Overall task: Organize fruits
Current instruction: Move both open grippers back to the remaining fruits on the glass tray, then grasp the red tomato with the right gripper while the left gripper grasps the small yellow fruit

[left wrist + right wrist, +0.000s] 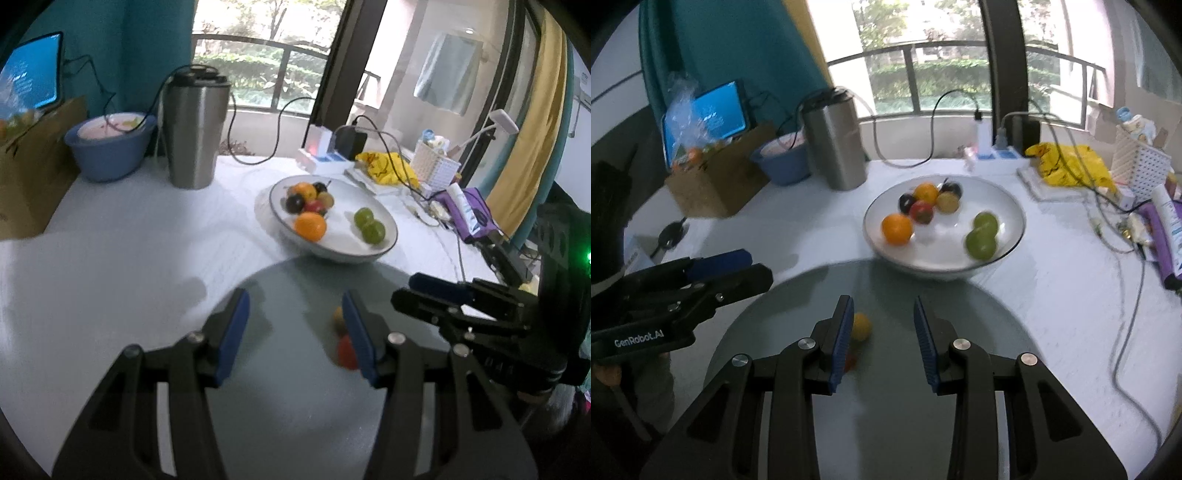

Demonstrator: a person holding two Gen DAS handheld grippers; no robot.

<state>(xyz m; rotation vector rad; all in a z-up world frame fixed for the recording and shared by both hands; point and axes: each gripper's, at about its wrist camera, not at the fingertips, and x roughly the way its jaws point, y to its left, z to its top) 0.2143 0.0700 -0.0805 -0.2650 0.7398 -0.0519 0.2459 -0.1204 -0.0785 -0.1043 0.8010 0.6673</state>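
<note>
A glossy white bowl (pixel 1012 236) near the counter's (pixel 110 229) middle holds smooth round fruits (pixel 925 212): oranges, green, dark. Two small fruits (pixel 860 326) lie on a grey disc (pixel 886 406). Left tool (pixel 293 332) and right tool (pixel 884 339) both gape, grasping nothing.

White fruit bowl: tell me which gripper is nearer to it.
Right, by a little. The right gripper points straight at the white bowl, just short of its near rim. The left gripper sits further left, the bowl ahead and off to its right.

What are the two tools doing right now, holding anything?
Left tool: open, holding nothing.
Right tool: open, holding nothing.
</note>
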